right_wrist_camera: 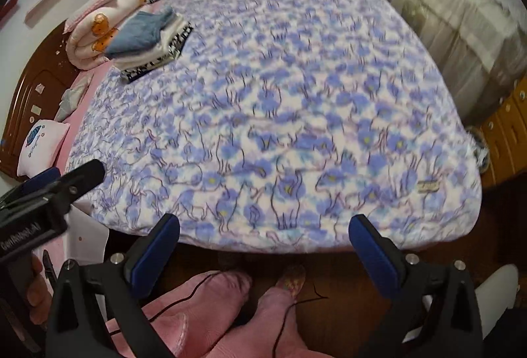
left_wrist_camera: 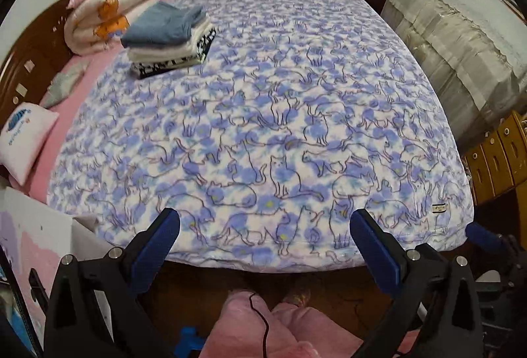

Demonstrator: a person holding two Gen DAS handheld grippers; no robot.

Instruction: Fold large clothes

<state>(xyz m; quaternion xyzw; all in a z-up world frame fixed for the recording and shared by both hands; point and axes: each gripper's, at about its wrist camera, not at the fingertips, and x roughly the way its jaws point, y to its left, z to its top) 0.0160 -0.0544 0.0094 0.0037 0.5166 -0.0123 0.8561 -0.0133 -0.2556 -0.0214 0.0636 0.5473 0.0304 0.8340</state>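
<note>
Fold large clothes: one stack finished at the far left, nothing in hand.

We find a stack of folded clothes (left_wrist_camera: 168, 40) resting on the cat-print blanket (left_wrist_camera: 263, 114) at the far left of the bed, beside a rolled pink quilt (left_wrist_camera: 105, 12); a blue garment lies on top, pale and black-and-white pieces beneath. We judge that portion done. The rest of the blanket lies flat and bare, and we see no unfolded garment in either view, so we cannot tell what is left. The left gripper (left_wrist_camera: 265, 234) hovers at the near edge of the bed, jaws spread wide and empty. The right gripper (right_wrist_camera: 264, 234) stands likewise, wide apart and holding nothing. The right view is blurred.
</note>
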